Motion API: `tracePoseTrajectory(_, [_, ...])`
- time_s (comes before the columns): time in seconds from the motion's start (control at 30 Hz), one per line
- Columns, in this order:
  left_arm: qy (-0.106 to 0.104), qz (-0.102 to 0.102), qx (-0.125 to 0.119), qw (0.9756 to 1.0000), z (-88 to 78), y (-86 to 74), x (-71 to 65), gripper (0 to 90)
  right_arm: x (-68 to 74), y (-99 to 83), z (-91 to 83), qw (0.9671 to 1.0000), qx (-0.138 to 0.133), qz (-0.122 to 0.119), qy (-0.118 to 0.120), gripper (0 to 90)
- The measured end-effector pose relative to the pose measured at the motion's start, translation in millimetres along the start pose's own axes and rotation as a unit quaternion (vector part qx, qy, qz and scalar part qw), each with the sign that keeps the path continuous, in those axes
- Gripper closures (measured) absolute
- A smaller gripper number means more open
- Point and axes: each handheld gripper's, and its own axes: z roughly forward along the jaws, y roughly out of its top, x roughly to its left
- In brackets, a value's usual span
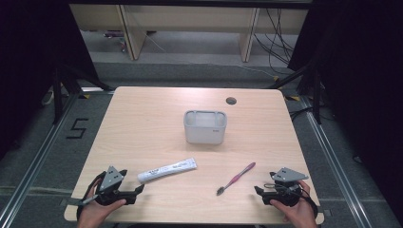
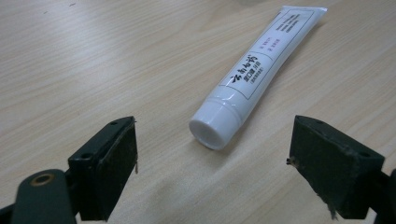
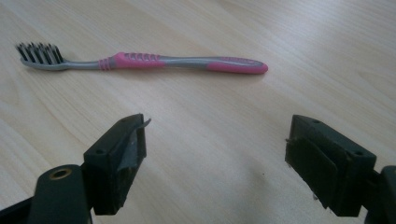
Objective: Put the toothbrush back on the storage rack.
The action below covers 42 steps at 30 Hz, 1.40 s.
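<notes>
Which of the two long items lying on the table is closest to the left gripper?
The white toothpaste tube: its capped end points at the open left gripper, just ahead of the jaws. The pink-and-grey toothbrush lies over by the right gripper.

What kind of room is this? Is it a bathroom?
Probably not; it looks like a lab or workshop. The wooden table stands on a grey floor between black curtains, with loose cables behind it.

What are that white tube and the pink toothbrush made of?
White tube: probably soft glossy plastic, given its sheen, flat crimped end and smooth cap. Toothbrush: seemingly hard grey plastic with ribbed pink grip sections, perhaps rubbery, and dark bristles.
</notes>
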Motion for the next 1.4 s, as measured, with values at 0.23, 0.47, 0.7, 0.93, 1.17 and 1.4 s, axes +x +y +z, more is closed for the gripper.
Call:
tracePoseTrajectory(0.23, [0.000, 0.000, 0.000, 1.0000, -0.4, 0.2, -0.1, 15.0, 0.7, 0.4, 0.4, 1.0000, -0.001, 0.000, 0.006, 20.7])
tracePoseTrajectory(0.47, [0.001, 0.000, 0.000, 1.0000, 0.0, 0.3, -0.2, 15.0, 1.6, 2.7, 0.9, 0.9999, -0.002, -0.009, 0.009, 21.9])
tracePoseTrajectory(0.7, [0.000, 0.001, -0.001, 1.0000, 0.4, -0.1, -0.1, 15.0, 3.5, 10.9, 4.4, 0.9991, 0.013, -0.033, 0.024, 21.5])
tracePoseTrajectory(0.93, [-0.001, 0.002, 0.000, 1.0000, 0.0, -0.1, 0.2, 15.0, 7.9, 23.7, 7.6, 0.9969, 0.029, -0.063, 0.037, 20.7])
tracePoseTrajectory(1.17, [0.001, -0.001, 0.002, 1.0000, 0.0, -0.2, 0.8, 15.0, 15.0, 36.5, 14.2, 0.9943, 0.039, -0.084, 0.053, 25.5])
tracePoseTrajectory(1.4, [0.003, 0.000, 0.003, 1.0000, -0.2, -0.1, 1.1, 15.0, 20.1, 50.4, 25.3, 0.9907, 0.045, -0.114, 0.059, 29.4])
